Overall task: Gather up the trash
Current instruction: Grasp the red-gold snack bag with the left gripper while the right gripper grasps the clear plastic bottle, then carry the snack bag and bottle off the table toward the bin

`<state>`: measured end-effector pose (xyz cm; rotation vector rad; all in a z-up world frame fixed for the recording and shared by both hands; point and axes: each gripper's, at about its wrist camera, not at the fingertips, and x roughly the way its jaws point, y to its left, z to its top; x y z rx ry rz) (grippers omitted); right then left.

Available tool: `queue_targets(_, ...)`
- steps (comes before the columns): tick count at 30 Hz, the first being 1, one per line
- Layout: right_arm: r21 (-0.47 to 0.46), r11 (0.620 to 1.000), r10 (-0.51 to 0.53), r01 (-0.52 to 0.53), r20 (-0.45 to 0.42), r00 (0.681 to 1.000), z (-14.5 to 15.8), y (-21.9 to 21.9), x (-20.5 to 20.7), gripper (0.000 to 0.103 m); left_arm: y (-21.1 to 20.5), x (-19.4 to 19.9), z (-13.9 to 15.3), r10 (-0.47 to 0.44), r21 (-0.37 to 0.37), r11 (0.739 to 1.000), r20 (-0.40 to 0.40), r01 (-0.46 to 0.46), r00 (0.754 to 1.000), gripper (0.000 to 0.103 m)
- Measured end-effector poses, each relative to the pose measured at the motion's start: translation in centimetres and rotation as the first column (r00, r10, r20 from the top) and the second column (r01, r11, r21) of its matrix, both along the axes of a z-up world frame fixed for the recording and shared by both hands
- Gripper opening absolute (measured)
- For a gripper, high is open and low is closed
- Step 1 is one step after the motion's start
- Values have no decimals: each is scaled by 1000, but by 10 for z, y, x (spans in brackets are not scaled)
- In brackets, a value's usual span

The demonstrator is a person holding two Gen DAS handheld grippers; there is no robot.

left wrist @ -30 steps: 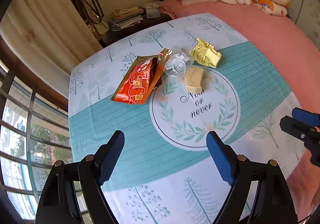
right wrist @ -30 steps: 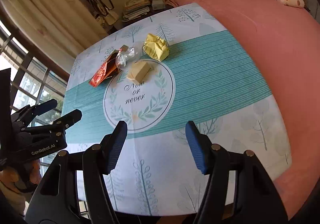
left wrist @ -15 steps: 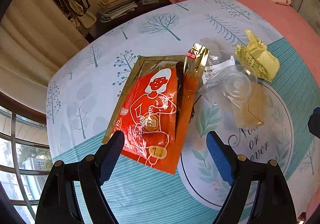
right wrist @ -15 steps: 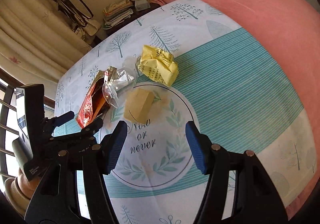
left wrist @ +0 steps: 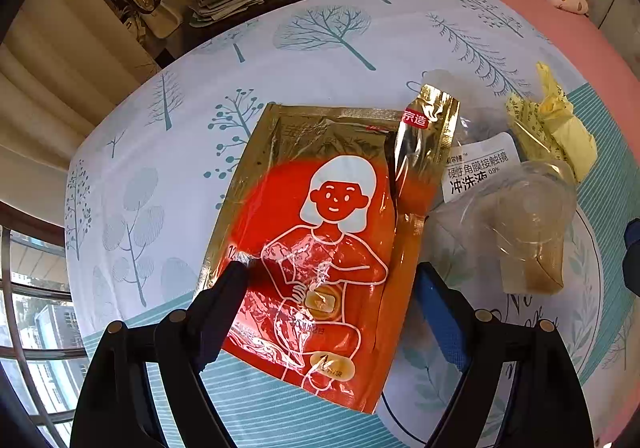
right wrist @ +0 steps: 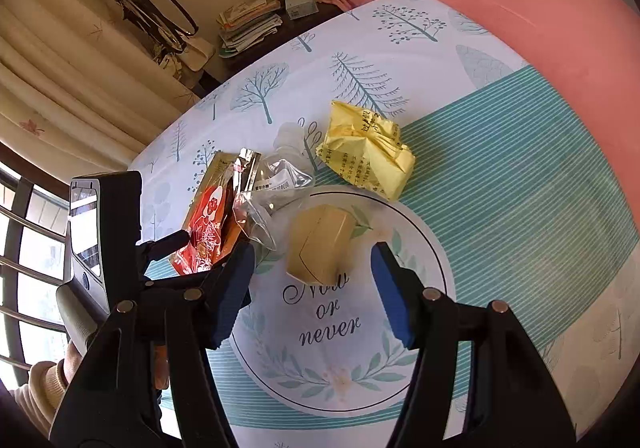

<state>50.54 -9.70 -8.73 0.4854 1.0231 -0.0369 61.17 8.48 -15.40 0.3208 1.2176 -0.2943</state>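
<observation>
Trash: 4 pieces, all on the tree-print cloth (right wrist: pixel 500 176), none collected; no bin in view. Flat red-and-gold foil packet (left wrist: pixel 320 248) lies between the spread, empty fingers of the left gripper (left wrist: pixel 332 288). Clear crinkled plastic wrapper (left wrist: pixel 500 200) sits just right of it. Small tan cardboard box (right wrist: pixel 320 244) sits just ahead of the right gripper (right wrist: pixel 314 276), also released and empty. Crumpled yellow printed paper (right wrist: pixel 366 152) lies farther ahead. Both grippers low, angled downward; grasp not yet made.
</observation>
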Motion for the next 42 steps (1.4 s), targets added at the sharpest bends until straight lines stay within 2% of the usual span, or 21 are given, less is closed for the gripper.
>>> queue_targets(5, 23, 1000, -2, 2, -6, 1000, -6, 2, 20, 58, 7, 13, -2, 7, -29, 1000, -17, -8, 1000, 79)
queue_targets(8, 38, 999, -11, 12, -12, 1000, -10, 1, 36, 58, 12, 18, -1, 16, -48, 999, -27, -17, 1000, 71)
queue_targets(10, 52, 998, -20, 21, -16, 1000, -13, -1, 47, 58, 16, 21, -1, 20, -45, 999, -27, -21, 999, 60)
queue_targets(13, 76, 997, -28, 30, -25, 999, -17, -4, 63, 58, 20, 25, 0, 15, -66, 998, -49, -18, 999, 56)
queue_targets(18, 57, 998, -7, 11, -74, 997, -28, 2, 84, 57, 27, 27, 3, 16, -103, 994, -81, -24, 997, 54)
queue_targets(20, 64, 998, 1, 4, -88, 996, -33, 4, 87, 49, 31, 29, 2, 28, -122, 992, -93, -39, 995, 53)
queue_targets(23, 69, 998, 10, -2, -115, 993, -41, 7, 89, 36, 38, 33, 4, 45, -131, 990, -98, -58, 994, 38)
queue_targets(24, 73, 997, 11, -3, -120, 993, -43, 8, 90, 32, 41, 34, 4, 46, -148, 987, -108, -61, 993, 30)
queue_targets(25, 75, 997, 12, -3, -121, 993, -45, 9, 90, 26, 45, 36, 5, 45, -177, 982, -126, -67, 991, 17)
queue_targets(27, 68, 998, 11, -4, -114, 993, -45, 11, 88, 23, 50, 38, 5, 57, -205, 975, -149, -88, 987, 12)
queue_targets(30, 47, 999, 18, -13, -92, 996, -40, 15, 83, 21, 51, 33, 9, 67, -196, 976, -129, -92, 989, 7)
queue_targets(34, 2, 999, 35, -35, -48, 998, -24, 23, 73, 21, 58, 19, 20, 87, -225, 968, -117, -112, 989, 4)
queue_targets(42, -82, 994, 84, -79, 57, 995, 27, 35, 24, 21, 77, -34, 66, 119, -269, 954, -55, -129, 991, 3)
